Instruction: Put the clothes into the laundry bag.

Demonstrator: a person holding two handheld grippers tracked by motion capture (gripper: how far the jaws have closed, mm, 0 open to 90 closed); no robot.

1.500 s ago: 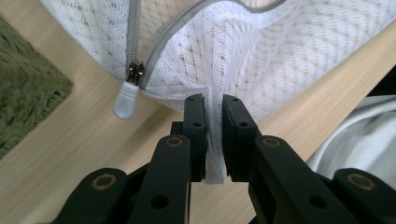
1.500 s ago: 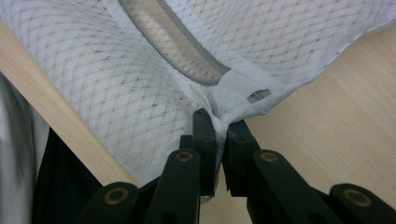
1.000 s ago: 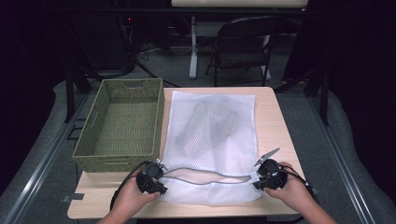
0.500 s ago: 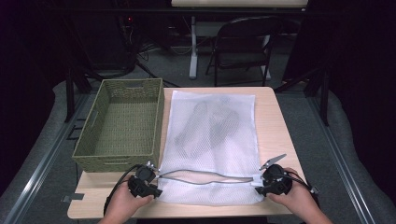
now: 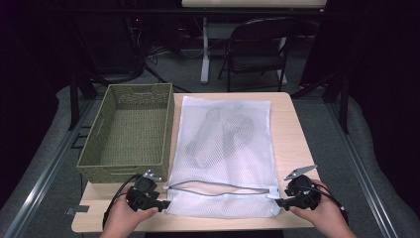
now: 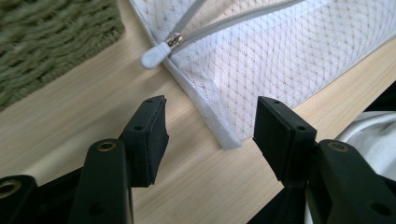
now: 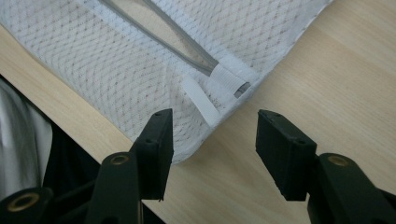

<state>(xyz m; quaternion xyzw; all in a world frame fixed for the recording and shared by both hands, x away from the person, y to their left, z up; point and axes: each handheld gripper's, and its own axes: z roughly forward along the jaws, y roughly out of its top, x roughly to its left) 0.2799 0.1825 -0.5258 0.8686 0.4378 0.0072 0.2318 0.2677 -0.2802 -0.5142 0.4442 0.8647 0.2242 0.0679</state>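
**Both grippers let go at the near corners of the mesh bag**

In the high view the white mesh bag [image 5: 225, 148] lies flat down the middle of the table [image 5: 292, 144], its grey zipper [image 5: 218, 189] running across the lower part of the frame and dark items showing through the net higher up. The green woven basket [image 5: 129, 131] sits just left of it. The left gripper [image 5: 163, 203] is at the bag's lower left corner, the right gripper [image 5: 280, 202] at the lower right one. Their jaws have just been opening and now stand about half apart, gripping nothing. In the left gripper view the bag's corner lies between the jaws, clear of the pads, and the zipper pull [image 6: 156, 54] lies at upper left. In the right gripper view the bag's rounded corner reaches the left pad [image 7: 159, 149]; whether it touches I cannot tell
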